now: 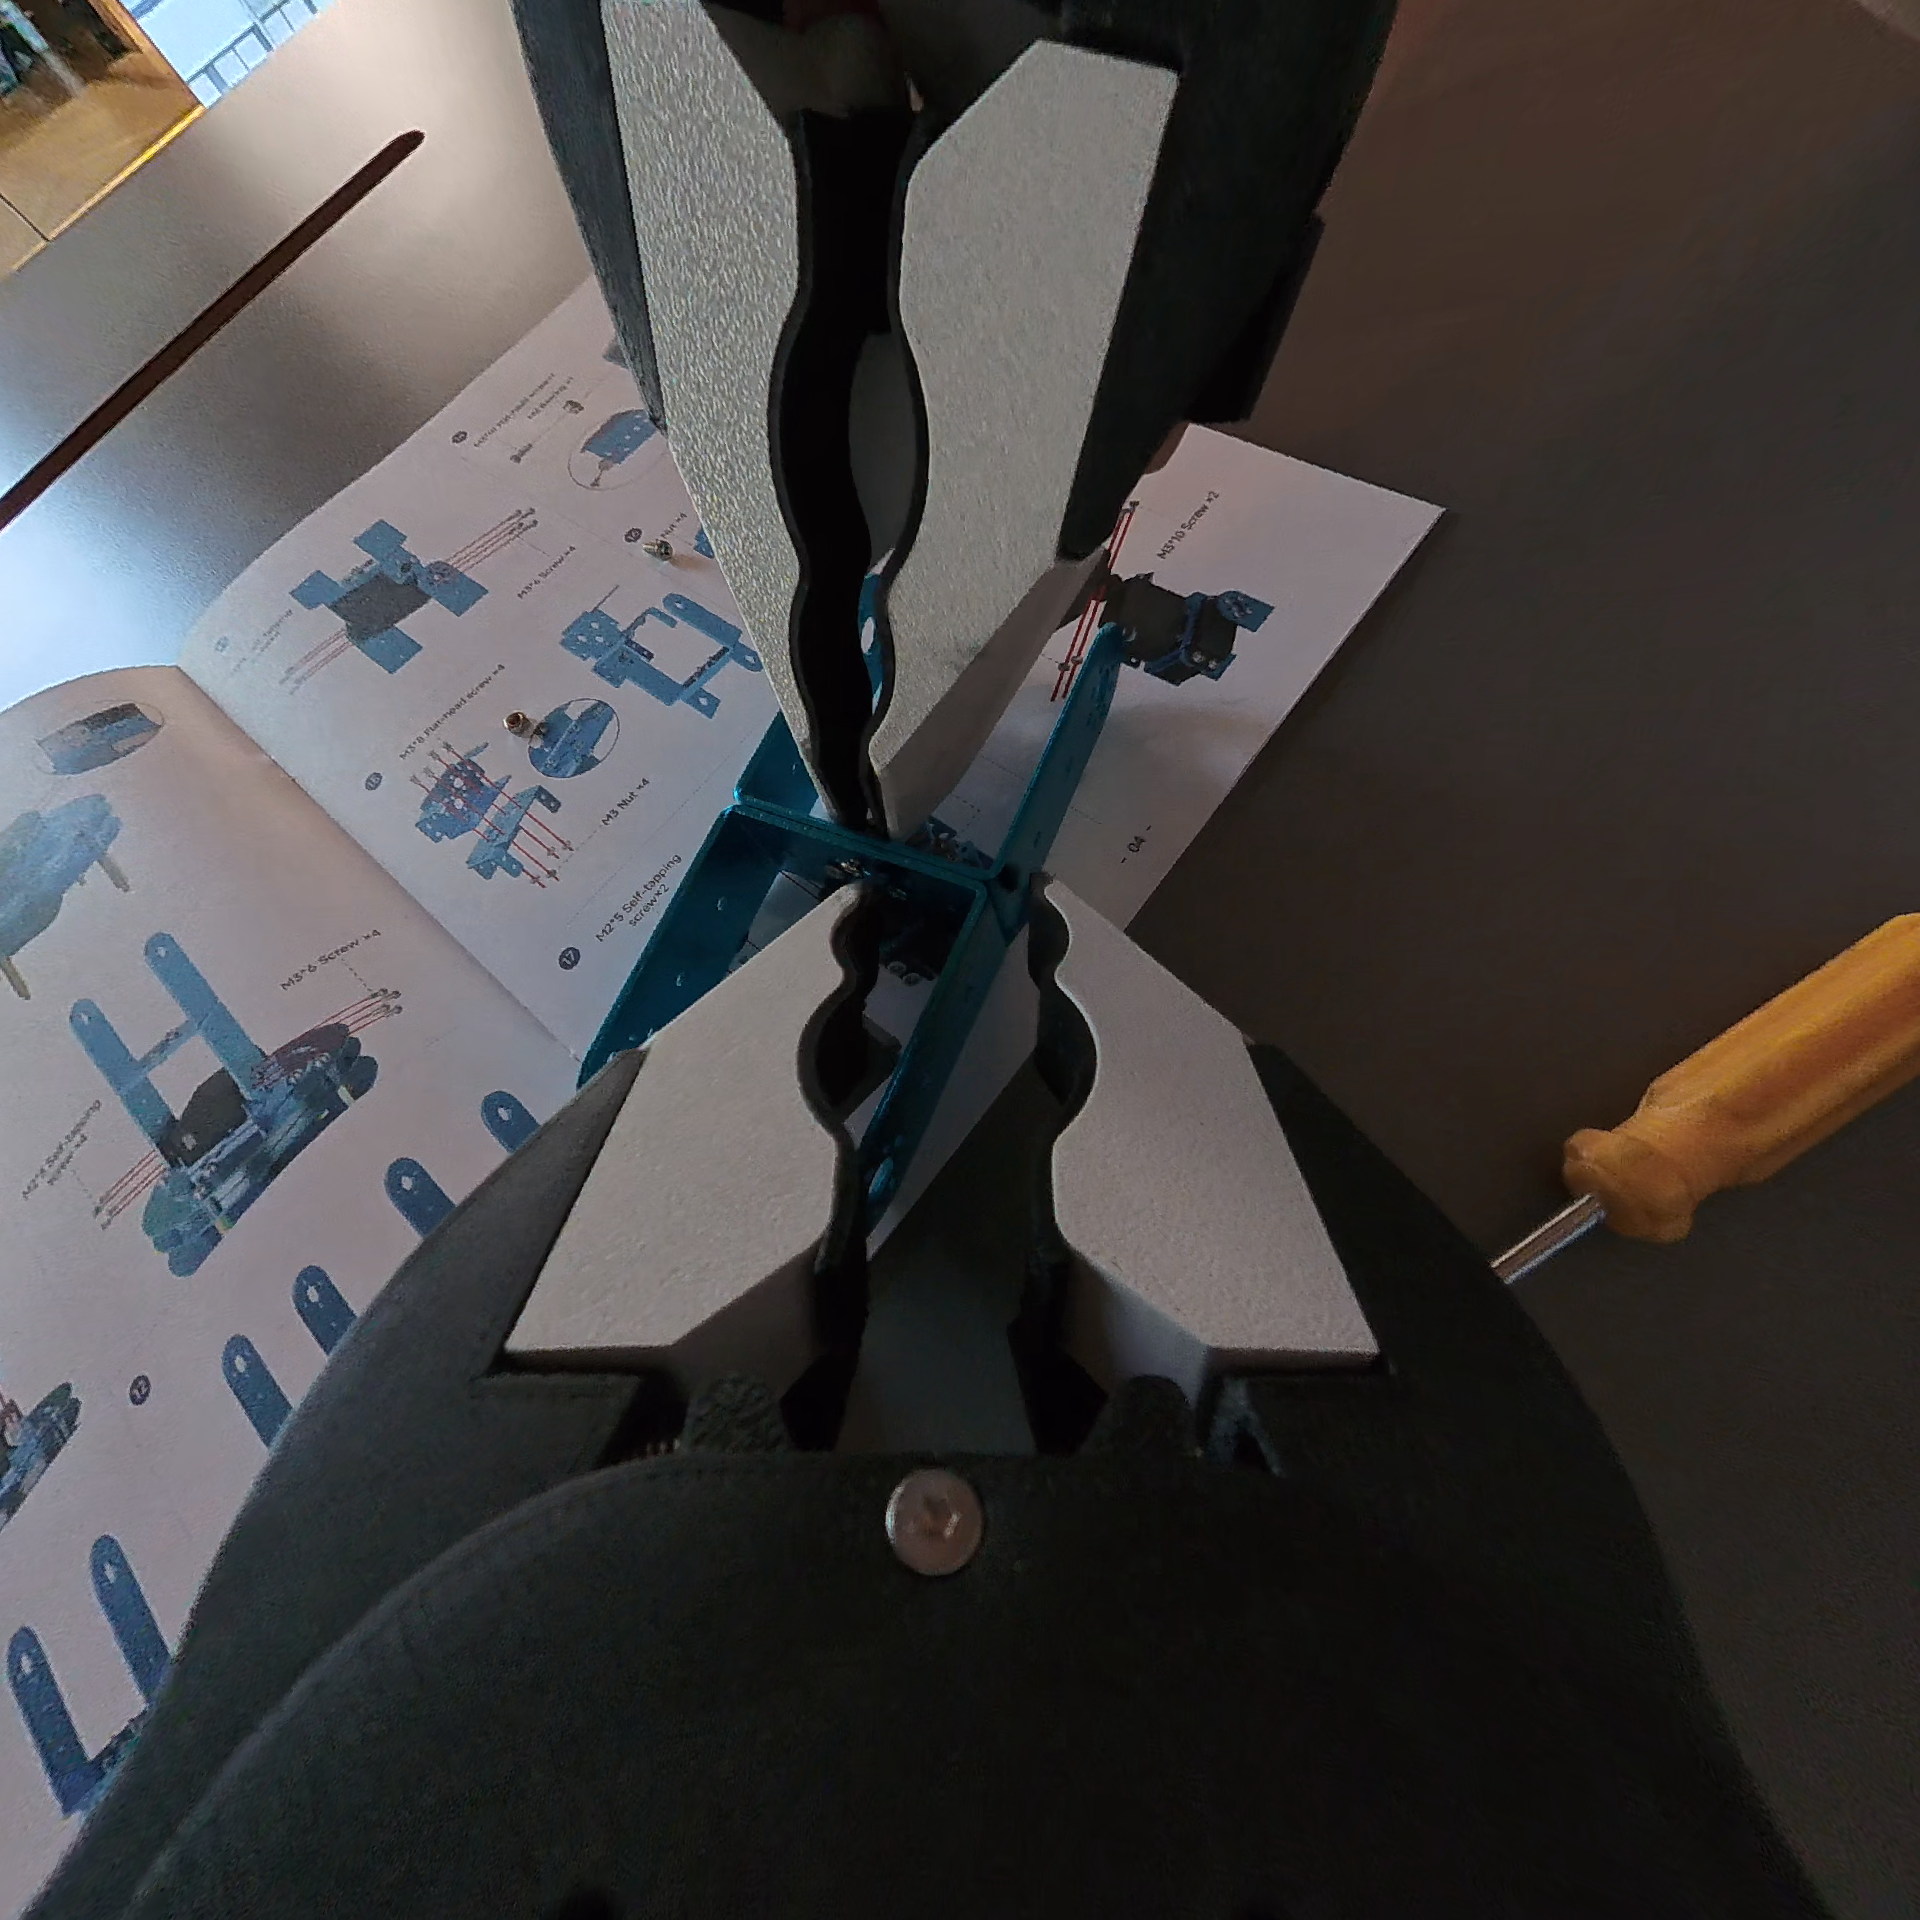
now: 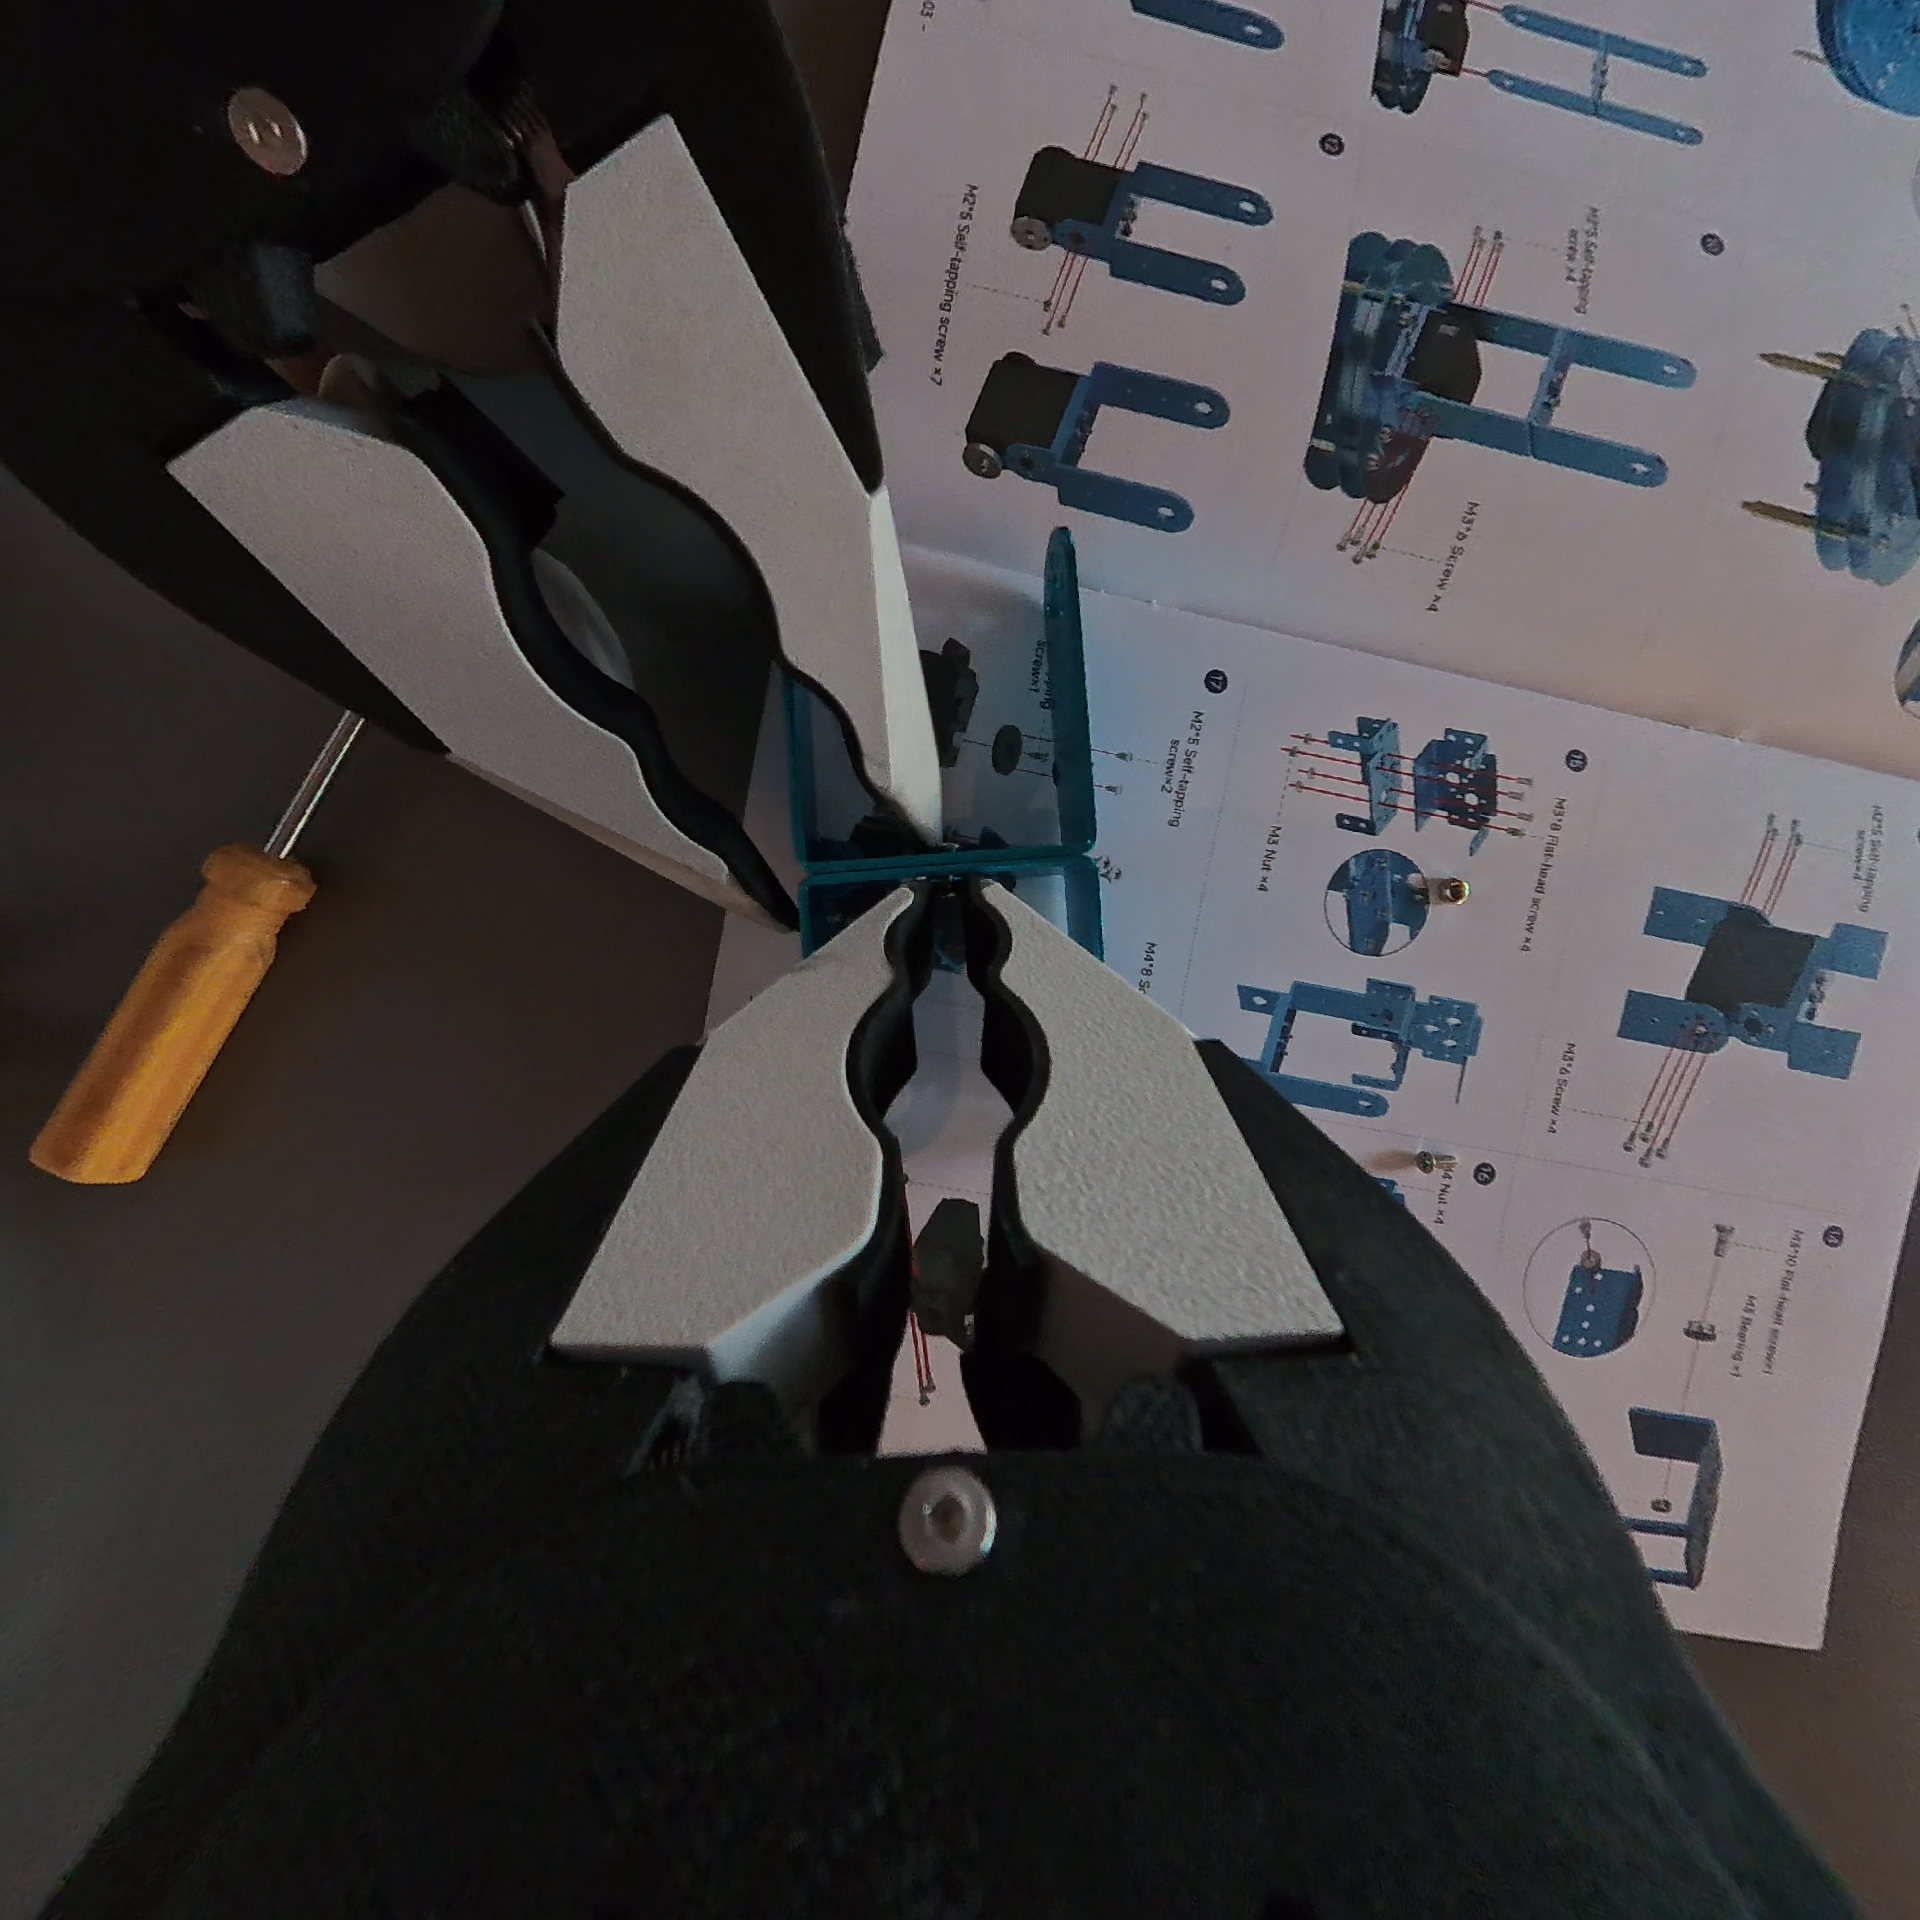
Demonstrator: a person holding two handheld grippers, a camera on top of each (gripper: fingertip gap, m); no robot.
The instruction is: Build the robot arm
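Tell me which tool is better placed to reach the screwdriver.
Probably the left tool: the screwdriver lies close beside it. The right tool is shut on the blue bracket, farther away.

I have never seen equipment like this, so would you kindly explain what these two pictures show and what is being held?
Each picture comes from a camera mounted on a hand-held two-finger gripper, looking forward along its white fingers. The left gripper fills the bottom of the left wrist view; the right gripper fills the bottom of the right wrist view. Each also appears at the top of the other's picture, since they meet tip to tip. Between them is a blue metal bracket, folded from thin plate with small holes. Both grippers are closed on it from opposite sides. Underneath lies an open instruction booklet with assembly drawings, on a dark table. A yellow-handled screwdriver rests beside it, and a few small loose screws sit on the pages.
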